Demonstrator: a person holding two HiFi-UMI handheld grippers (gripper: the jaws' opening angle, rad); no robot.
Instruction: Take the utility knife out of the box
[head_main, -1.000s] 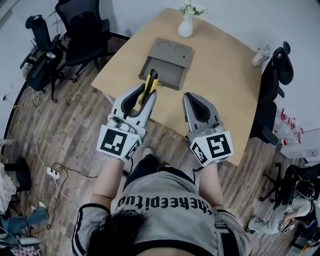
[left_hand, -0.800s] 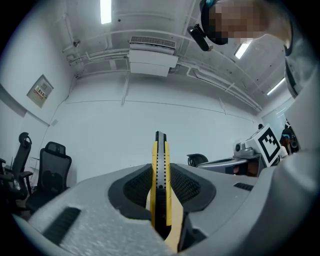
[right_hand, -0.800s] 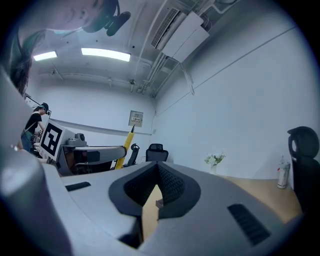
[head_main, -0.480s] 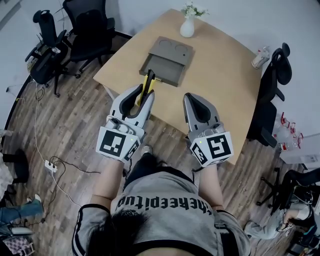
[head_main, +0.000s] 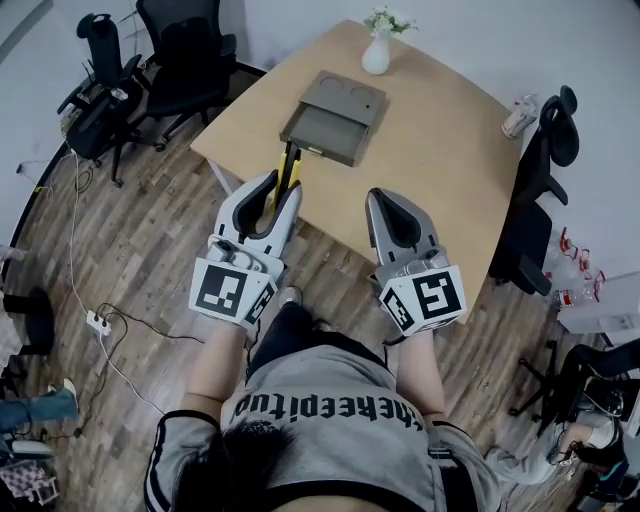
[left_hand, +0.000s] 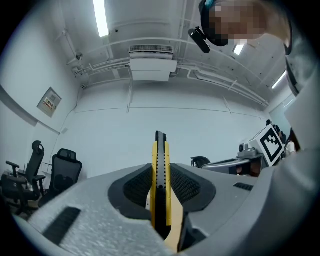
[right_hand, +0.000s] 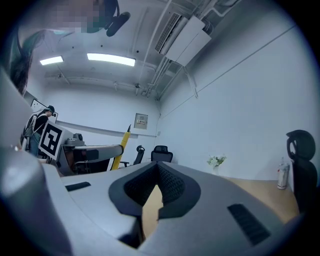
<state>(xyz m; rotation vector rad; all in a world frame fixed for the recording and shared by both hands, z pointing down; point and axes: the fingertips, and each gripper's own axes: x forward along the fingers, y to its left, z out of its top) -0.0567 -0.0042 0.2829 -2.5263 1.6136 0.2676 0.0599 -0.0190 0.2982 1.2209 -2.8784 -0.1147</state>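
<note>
My left gripper (head_main: 281, 190) is shut on the yellow and black utility knife (head_main: 286, 168), which sticks out past the fingertips over the near table edge, apart from the grey box (head_main: 334, 104). The box lies on the wooden table (head_main: 440, 150) with its drawer pulled open toward me. In the left gripper view the knife (left_hand: 160, 150) stands on edge between the ribbed pads (left_hand: 137, 187). My right gripper (head_main: 386, 193) hovers beside the left one, shut with nothing in it; its tips (right_hand: 158, 166) meet. From the right gripper view the knife (right_hand: 120, 149) pokes up at the left.
A white vase with flowers (head_main: 376, 48) stands at the table's far end and a bottle (head_main: 520, 116) near its right edge. Black office chairs stand at the left (head_main: 180, 60) and right (head_main: 545, 170). Cables and a power strip (head_main: 98, 322) lie on the wooden floor.
Both grippers have drawn back from the box toward me. The knife, still held in the left gripper, has come away from the open drawer to the near table edge.
</note>
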